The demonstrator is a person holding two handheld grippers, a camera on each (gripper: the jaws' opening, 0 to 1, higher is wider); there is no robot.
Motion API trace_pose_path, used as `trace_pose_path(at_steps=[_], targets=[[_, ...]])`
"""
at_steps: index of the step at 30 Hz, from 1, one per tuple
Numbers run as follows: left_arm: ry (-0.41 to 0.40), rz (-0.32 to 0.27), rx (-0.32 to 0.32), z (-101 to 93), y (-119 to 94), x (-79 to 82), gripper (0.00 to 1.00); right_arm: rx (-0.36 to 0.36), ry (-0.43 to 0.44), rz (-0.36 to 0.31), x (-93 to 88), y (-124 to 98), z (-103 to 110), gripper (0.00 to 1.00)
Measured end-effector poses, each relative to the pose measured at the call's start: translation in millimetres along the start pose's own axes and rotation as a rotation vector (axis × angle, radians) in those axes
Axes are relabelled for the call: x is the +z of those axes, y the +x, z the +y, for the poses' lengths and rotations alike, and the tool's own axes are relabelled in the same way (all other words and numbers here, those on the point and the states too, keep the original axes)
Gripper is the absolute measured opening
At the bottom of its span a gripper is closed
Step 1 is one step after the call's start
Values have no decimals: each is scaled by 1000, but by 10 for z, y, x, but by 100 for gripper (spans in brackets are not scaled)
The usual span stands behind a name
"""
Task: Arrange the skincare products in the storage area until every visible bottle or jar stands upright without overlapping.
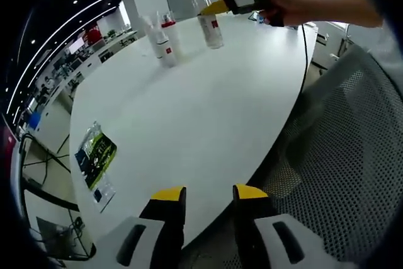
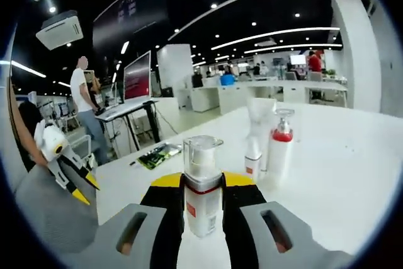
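A clear-capped bottle [image 2: 202,187] with a red band and red label, its writing too small to be read, is gripped upright between the jaws of the right gripper [image 2: 203,187] over the white table [image 2: 352,155]. Just beyond it, a white tube [image 2: 254,146] and a red-collared pump bottle [image 2: 279,149] stand close together, perhaps touching. The left gripper [image 1: 208,194] is held low at the table's near edge, jaws parted and holding nothing, with a green packet [image 1: 96,152] lying flat nearby.

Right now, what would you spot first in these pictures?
The right claw pops out first, squeezing a clear-capped bottle upright on the white table. Just behind stand a pump bottle and a white tube. A green packet lies flat near the left claw.
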State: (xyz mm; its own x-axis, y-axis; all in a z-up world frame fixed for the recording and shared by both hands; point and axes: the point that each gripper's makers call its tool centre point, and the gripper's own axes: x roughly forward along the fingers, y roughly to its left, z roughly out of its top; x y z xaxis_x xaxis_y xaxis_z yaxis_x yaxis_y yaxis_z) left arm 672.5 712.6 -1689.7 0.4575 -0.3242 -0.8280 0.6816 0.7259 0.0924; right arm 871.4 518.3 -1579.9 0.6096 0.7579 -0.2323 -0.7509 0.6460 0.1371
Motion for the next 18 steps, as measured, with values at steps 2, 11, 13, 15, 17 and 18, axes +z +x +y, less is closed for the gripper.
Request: trace_pose_path(at_steps=[2,11,13,15,17,18], targets=[[6,-7,6,11,-5,10,29,-9,1,2,-21,47,-84,20],[8,8,0,2,12,-15,29,-21,-49,2,-77,203,-343,20],[11,9,-1,-1,14,-16,29,-23,-77,-12,-69,241,-379,20],[11,9,0,-1,11,-7,29,-20,-90,-22,-74,278,-405,20],[13,-19,5,7,-4,37,29,-20,-95,-29,-84,324,-445,20],[10,-22,7,13,-2,41,29,-24,-97,-28,-91,338,-461,20]])
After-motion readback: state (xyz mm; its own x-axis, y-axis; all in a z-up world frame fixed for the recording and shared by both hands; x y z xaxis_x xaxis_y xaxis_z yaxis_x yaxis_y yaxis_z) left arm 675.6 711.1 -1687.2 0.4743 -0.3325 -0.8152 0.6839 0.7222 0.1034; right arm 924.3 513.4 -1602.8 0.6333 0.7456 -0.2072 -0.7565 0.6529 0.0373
